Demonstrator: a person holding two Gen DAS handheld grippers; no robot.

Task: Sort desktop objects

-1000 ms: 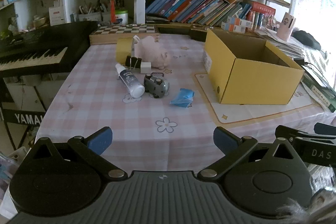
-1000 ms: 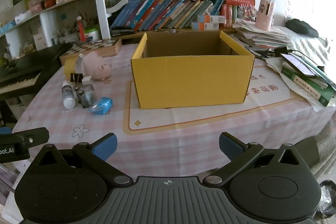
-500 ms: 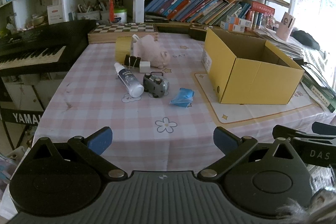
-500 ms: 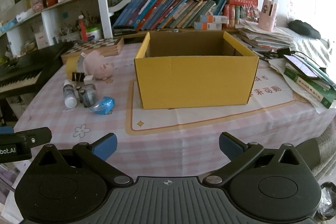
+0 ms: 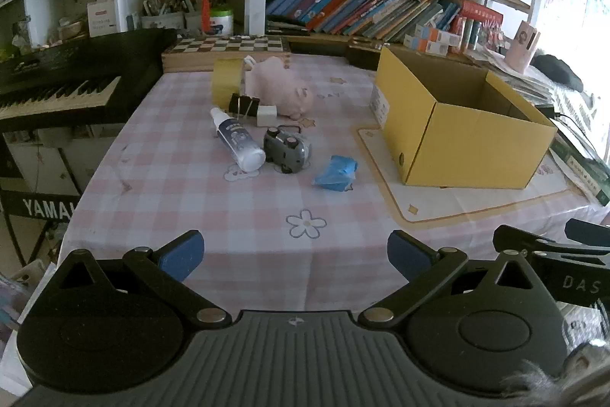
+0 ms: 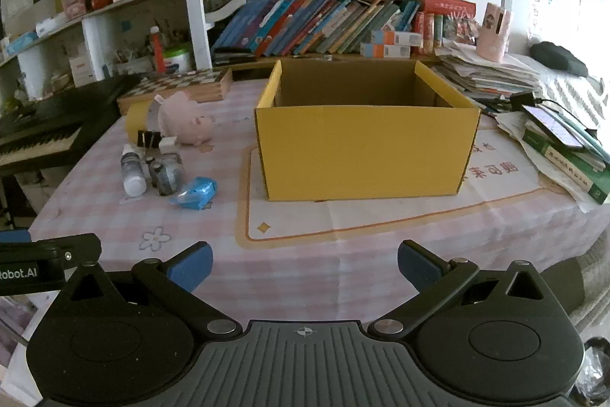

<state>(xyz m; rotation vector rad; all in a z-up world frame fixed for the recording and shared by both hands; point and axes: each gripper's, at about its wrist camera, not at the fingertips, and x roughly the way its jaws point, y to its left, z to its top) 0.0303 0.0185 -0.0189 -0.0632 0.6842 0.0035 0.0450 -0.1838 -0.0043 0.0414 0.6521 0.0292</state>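
An open yellow cardboard box [image 5: 457, 136] [image 6: 362, 151] stands on the checked tablecloth. Left of it lie a white spray bottle [image 5: 238, 140] [image 6: 131, 168], a grey toy car [image 5: 286, 151] [image 6: 166, 172], a blue crumpled packet [image 5: 336, 172] [image 6: 195, 192], a pink plush pig [image 5: 280, 90] [image 6: 185, 119], a black binder clip [image 5: 244, 105], a small white block [image 5: 265, 114] and a yellow tape roll [image 5: 225, 81]. My left gripper [image 5: 295, 256] is open and empty above the table's near edge. My right gripper [image 6: 305, 264] is open and empty in front of the box.
A black keyboard [image 5: 65, 82] stands left of the table. A chessboard box [image 5: 225, 50] lies at the back. Bookshelves [image 6: 324, 21] rise behind. Stacked papers, books and a phone [image 6: 553, 132] lie right of the box.
Both grippers have moved slightly forward toward the table. Nothing on the table has moved.
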